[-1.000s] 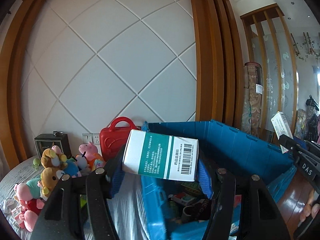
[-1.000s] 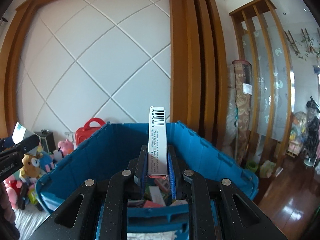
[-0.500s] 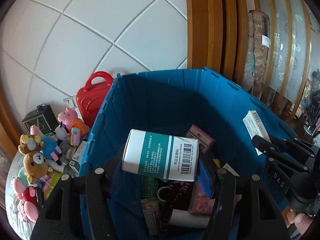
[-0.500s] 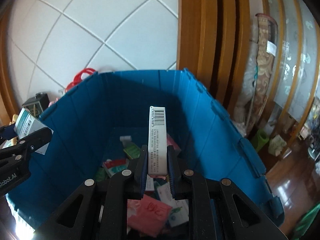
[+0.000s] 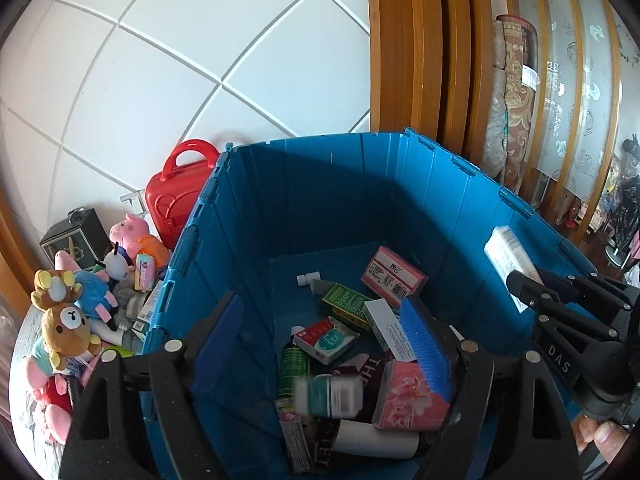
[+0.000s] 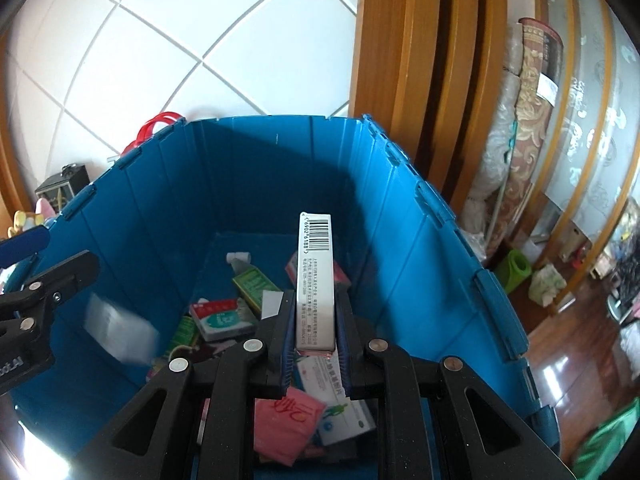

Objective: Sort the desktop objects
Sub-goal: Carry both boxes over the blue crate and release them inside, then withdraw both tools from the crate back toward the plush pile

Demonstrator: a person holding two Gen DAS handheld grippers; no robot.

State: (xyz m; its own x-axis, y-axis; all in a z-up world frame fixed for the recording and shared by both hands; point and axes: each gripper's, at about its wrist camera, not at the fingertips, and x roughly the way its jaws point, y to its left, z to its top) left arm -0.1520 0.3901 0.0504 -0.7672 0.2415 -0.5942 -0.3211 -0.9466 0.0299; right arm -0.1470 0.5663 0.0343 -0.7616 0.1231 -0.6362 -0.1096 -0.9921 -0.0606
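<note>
One blue bin (image 5: 460, 184) holds about a dozen boxes. Left gripper (image 5: 324, 336) gapes; right gripper (image 6: 314, 344) clamps one white box (image 6: 315, 280).

Our left tongs (image 5: 324, 344) are matte black, speckled plastic with triangular cut-outs in the frame and round silver screws at the joints. The fingers (image 5: 426, 344) carry blue ribbed pads. Our right tongs (image 6: 315, 344) are built the same: black frame, silver screws, dark blue pad edges along the inner faces. Seen from the left wrist view, the right unit bears white letters "DAS" on its black body. Bare skin and fingernails of our right hand (image 5: 600, 438) show at the lower edge beneath it.
</note>
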